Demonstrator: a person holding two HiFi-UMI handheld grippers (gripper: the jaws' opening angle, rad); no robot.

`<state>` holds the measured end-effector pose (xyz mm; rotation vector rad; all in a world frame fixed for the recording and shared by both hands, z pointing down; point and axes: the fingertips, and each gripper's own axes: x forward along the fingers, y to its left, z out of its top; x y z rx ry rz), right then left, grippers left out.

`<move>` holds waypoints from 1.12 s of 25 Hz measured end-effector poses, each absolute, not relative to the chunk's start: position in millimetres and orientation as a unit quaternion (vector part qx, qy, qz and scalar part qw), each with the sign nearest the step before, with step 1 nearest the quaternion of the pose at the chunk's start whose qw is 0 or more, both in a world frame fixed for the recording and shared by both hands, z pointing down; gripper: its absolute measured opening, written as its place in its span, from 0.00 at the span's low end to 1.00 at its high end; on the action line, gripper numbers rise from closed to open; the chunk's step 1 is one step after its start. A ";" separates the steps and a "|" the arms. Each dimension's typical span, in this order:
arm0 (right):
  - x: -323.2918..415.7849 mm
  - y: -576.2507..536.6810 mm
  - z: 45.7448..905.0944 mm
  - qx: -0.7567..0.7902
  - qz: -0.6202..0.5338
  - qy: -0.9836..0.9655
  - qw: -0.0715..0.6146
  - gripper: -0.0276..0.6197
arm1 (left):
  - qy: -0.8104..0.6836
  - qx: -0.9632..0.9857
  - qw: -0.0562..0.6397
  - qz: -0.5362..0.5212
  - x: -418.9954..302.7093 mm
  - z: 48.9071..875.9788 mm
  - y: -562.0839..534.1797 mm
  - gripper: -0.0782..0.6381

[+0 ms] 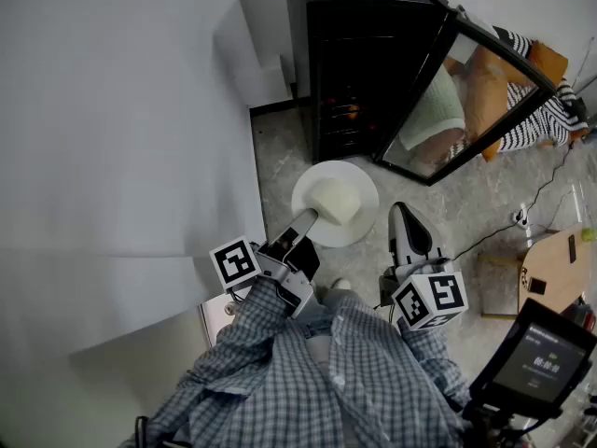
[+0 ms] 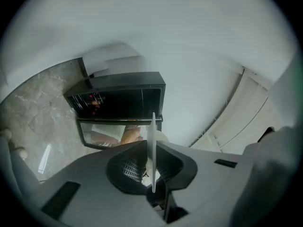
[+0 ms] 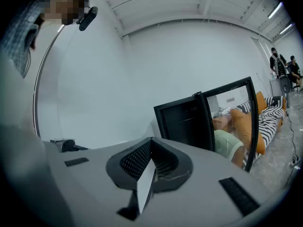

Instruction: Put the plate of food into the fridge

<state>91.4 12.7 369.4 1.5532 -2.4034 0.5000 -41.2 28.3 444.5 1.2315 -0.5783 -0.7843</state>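
Note:
A white plate (image 1: 354, 224) carries a pale block of food (image 1: 334, 200) and hangs over the floor in front of the black fridge (image 1: 368, 73). The fridge's glass door (image 1: 471, 101) stands open to the right. My left gripper (image 1: 308, 220) is shut on the plate's near rim. In the left gripper view the plate (image 2: 152, 141) shows edge-on, pinched between the jaws of my left gripper (image 2: 152, 151), with the fridge (image 2: 120, 100) ahead. My right gripper (image 1: 404, 211) hangs beside the plate to its right, shut and apart from it. The right gripper view shows its jaws together (image 3: 150, 161) and the fridge (image 3: 187, 122) ahead.
A white wall (image 1: 121, 138) runs along the left up to the fridge. On the marble floor at the right lie cables (image 1: 520, 217) and a wooden board (image 1: 555, 269). A device with a screen (image 1: 536, 362) stands at the lower right. The door glass reflects cushions.

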 end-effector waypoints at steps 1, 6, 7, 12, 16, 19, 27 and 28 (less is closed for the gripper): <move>91.2 12.8 369.3 0.531 0.171 -0.822 0.119 0.05 | -0.261 0.554 0.708 -0.353 -41.1 444.8 28.8 0.15; 91.9 12.2 371.8 0.534 0.182 -0.817 0.119 0.05 | -0.259 0.552 0.709 -0.354 -40.6 444.8 29.0 0.15; 92.1 12.2 374.0 0.534 0.195 -0.815 0.116 0.05 | -0.259 0.552 0.709 -0.354 -40.5 444.9 28.6 0.15; 85.0 17.1 388.4 0.502 0.292 -0.808 0.097 0.05 | -0.262 0.552 0.707 -0.356 -41.1 447.2 26.9 0.15; 79.3 18.9 392.8 0.485 0.354 -0.797 0.059 0.07 | -0.266 0.552 0.703 -0.361 -43.4 449.3 24.3 0.15; 80.2 20.1 398.0 0.477 0.416 -0.774 0.017 0.21 | -0.268 0.550 0.702 -0.366 -44.5 449.2 23.7 0.15; 65.5 24.0 404.6 0.443 0.481 -0.756 -0.015 0.26 | -0.253 0.556 0.704 -0.362 -36.9 445.1 24.8 0.15; 65.0 23.8 404.9 0.441 0.485 -0.755 -0.020 0.25 | -0.250 0.557 0.705 -0.361 -35.4 444.5 24.7 0.15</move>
